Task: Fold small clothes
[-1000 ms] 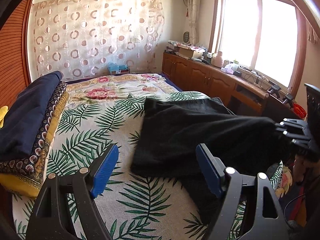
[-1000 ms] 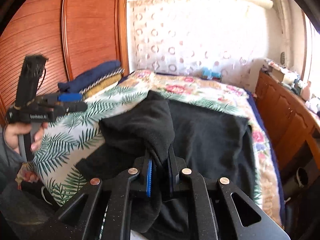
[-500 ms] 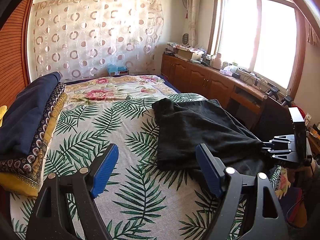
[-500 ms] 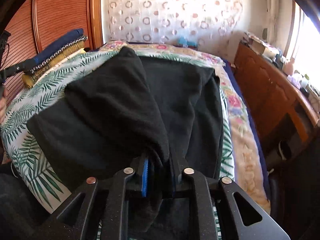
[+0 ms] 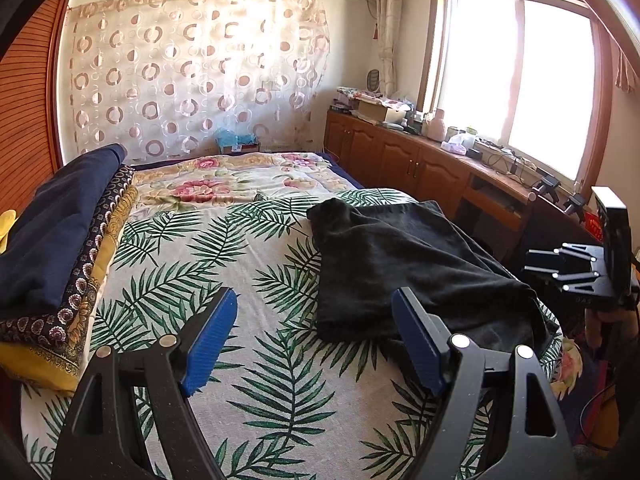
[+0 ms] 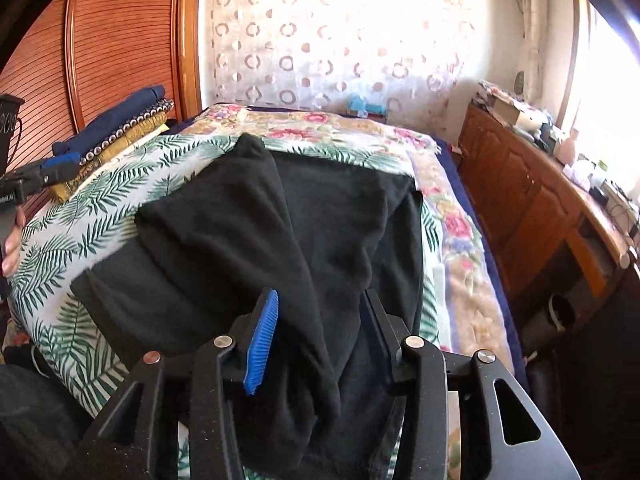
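Note:
A black garment (image 5: 404, 264) lies on the palm-leaf bedspread (image 5: 224, 264), at the bed's right side, with one layer folded over itself. My left gripper (image 5: 312, 340) is open and empty above the bedspread, left of the garment's near edge. My right gripper (image 6: 320, 332) is open; its fingers stand on both sides of a ridge of the garment (image 6: 304, 240), which rests loose between them. The right gripper also shows in the left wrist view (image 5: 568, 270) at the bed's right edge. The left gripper shows in the right wrist view (image 6: 44, 176) at far left.
A stack of folded blankets (image 5: 52, 248), navy on top, sits on the bed's left side. A wooden cabinet (image 5: 432, 168) with clutter runs under the window on the right. A wooden wardrobe (image 6: 120, 48) stands to the left. A patterned curtain (image 5: 192, 76) hangs behind the bed.
My right gripper has opened and let go of the black garment after pulling it to the bed's right side. The garment now lies slack. My left gripper stayed open and nearly still.

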`<move>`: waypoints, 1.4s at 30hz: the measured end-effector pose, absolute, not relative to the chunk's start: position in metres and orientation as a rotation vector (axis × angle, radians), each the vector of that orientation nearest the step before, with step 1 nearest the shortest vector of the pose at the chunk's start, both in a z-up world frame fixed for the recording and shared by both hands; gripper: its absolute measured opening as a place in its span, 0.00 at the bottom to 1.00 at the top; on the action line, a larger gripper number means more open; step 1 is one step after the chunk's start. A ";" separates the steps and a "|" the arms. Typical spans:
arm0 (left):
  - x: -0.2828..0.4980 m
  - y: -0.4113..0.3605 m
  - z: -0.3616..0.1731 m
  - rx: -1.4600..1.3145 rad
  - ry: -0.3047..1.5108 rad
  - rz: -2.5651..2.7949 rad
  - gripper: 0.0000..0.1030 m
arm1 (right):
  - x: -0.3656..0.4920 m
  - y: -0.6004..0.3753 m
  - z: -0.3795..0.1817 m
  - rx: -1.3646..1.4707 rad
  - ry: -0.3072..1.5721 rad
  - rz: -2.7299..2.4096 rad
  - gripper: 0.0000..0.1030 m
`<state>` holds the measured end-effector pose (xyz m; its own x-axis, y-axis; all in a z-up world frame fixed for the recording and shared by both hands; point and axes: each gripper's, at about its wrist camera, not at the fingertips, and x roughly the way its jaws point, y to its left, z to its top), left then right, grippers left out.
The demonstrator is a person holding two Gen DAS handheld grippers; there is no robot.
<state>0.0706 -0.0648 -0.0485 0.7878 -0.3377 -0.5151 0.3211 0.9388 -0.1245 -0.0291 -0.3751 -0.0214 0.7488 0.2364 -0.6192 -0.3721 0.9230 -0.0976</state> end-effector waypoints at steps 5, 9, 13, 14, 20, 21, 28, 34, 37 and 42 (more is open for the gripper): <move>0.069 -0.058 -0.047 -0.048 0.546 -0.338 0.78 | -0.015 -0.354 -0.014 -0.204 0.649 0.410 0.45; 0.068 -0.051 -0.046 -0.057 0.537 -0.322 0.78 | -0.006 -0.318 -0.019 -0.242 0.662 0.500 0.45; 0.067 -0.044 -0.047 -0.062 0.539 -0.306 0.78 | 0.005 -0.276 -0.024 -0.294 0.680 0.615 0.45; 0.067 -0.042 -0.046 -0.063 0.539 -0.302 0.78 | 0.008 -0.267 -0.025 -0.316 0.683 0.623 0.45; 0.065 -0.029 -0.048 -0.079 0.536 -0.279 0.78 | 0.026 -0.222 -0.028 -0.366 0.720 0.725 0.45; 0.065 -0.028 -0.048 -0.081 0.537 -0.276 0.78 | 0.030 -0.216 -0.030 -0.367 0.732 0.741 0.45; 0.065 -0.017 -0.050 -0.092 0.535 -0.264 0.78 | 0.052 -0.189 -0.052 -0.413 0.810 0.804 0.45; 0.066 -0.013 -0.052 -0.100 0.543 -0.263 0.78 | 0.063 -0.173 -0.064 -0.463 0.812 0.800 0.45; 0.066 -0.013 -0.052 -0.100 0.545 -0.265 0.78 | 0.061 -0.170 -0.067 -0.482 0.796 0.794 0.45; 0.065 -0.016 -0.052 -0.096 0.546 -0.268 0.78 | 0.055 -0.172 -0.065 -0.487 0.783 0.804 0.41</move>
